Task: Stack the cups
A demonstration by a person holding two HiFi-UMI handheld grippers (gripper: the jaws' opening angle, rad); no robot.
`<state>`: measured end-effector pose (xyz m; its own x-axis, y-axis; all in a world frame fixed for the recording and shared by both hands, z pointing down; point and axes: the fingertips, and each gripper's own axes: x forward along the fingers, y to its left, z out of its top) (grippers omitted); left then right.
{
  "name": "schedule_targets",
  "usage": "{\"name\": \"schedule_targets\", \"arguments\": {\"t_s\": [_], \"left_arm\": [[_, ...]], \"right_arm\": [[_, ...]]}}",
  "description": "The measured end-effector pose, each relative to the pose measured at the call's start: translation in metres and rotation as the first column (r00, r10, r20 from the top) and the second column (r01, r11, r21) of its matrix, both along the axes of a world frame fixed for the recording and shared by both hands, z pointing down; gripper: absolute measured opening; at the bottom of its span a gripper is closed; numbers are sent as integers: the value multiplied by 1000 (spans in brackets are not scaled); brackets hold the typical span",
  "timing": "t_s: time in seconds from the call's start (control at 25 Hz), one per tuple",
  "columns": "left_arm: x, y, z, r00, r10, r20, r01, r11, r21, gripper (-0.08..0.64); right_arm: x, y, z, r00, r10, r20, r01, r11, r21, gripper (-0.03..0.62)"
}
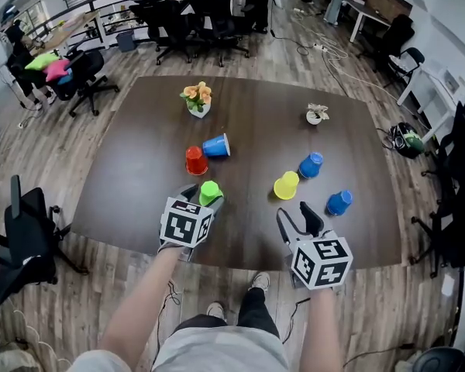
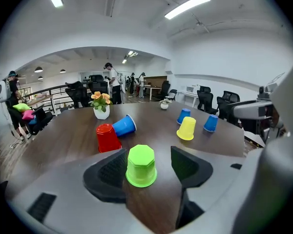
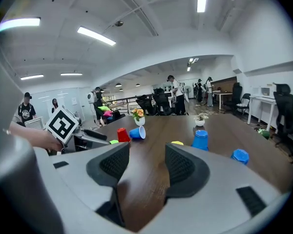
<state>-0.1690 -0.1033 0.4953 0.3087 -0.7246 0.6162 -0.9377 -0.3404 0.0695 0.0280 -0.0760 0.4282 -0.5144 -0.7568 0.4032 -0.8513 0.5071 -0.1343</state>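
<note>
Dark brown tabletop (image 1: 132, 184) is carrying six cups, none stacked yet. Left side: the left hand-held gripper (image 1: 204, 195) is pointing forward and down at the near part of the tabletop, with its jaws standing wide apart. The green cup (image 1: 210, 191) is sitting upside-down on the tabletop between those jaws. In the left gripper view it is sitting closer to the left pad, with a clear gap to the right pad, so it is not being clamped. Just beyond it the red cup (image 1: 195, 161) is standing upside-down. Just beside the red one, a blue cup (image 1: 217, 146) is lying on its side with its mouth facing right in the head view. Farther back a white pot of orange flowers (image 1: 198, 99) is standing upright.

Right side: the right hand-held gripper (image 1: 296, 217) is hovering near the front edge, with its jaws apart and only bare tabletop showing between them. Ahead of it the yellow cup (image 1: 286, 185) is sitting upside-down. A second blue cup (image 1: 311, 164) is sitting upside-down just beside the yellow one, slightly farther back. A third blue cup (image 1: 339, 202) is sitting upside-down, apart from that pair, toward the right edge. A small potted plant (image 1: 317, 115) is standing at the far right.
</note>
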Motion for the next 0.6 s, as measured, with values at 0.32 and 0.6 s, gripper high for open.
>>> {"name": "schedule_targets", "arguments": {"t_s": [0.32, 0.6], "left_arm": [[2, -27, 26, 997, -60, 41, 63, 996, -68, 289], [19, -40, 20, 995, -46, 83, 50, 997, -56, 215]], "right_arm": [[18, -27, 19, 999, -42, -8, 41, 998, -51, 216], [33, -50, 18, 999, -53, -4, 53, 997, -57, 216]]}}
